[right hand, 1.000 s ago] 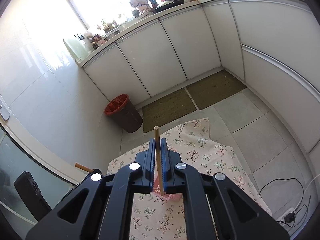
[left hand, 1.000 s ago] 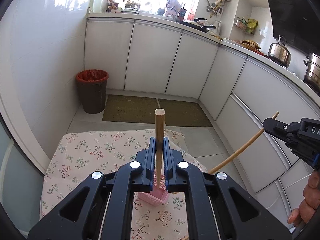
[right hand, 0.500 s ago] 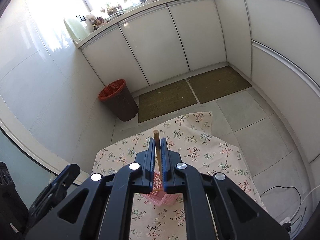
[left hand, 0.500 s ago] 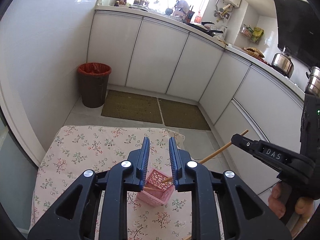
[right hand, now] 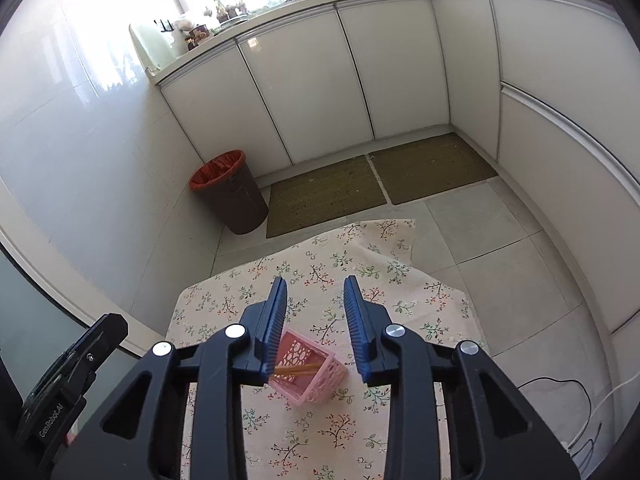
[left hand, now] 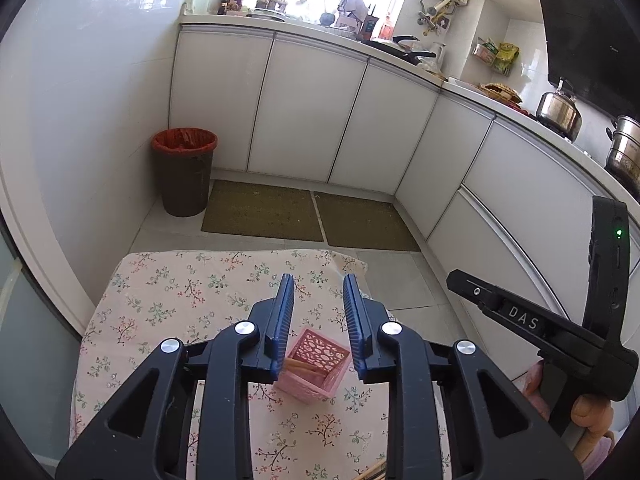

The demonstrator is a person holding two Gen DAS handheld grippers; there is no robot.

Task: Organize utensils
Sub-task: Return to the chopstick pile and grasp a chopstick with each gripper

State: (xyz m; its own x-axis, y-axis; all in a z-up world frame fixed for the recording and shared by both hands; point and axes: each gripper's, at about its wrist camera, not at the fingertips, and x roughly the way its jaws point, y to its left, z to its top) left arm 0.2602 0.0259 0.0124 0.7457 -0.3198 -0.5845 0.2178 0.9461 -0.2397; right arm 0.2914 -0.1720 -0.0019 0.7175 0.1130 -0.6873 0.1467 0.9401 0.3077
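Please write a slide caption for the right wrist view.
Right gripper opening above pink basket holding chopsticks.

Left gripper (left hand: pixel 318 320) hangs over a floral tablecloth (left hand: pixel 168 300), jaws opening with nothing between them. Below sits a pink basket (left hand: pixel 314 364) with wooden sticks (left hand: pixel 302 366) lying inside. Right gripper (left hand: pixel 532 324) enters from the right, held by a hand (left hand: pixel 592 416). Beyond: bin (left hand: pixel 185 172), mats (left hand: pixel 308 216), white cabinets (left hand: pixel 304 108).

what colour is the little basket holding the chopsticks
Pink basket, clearest in the right wrist view.

Brown bin (left hand: pixel 185 172) with red liner beside two floor mats (left hand: pixel 308 216)
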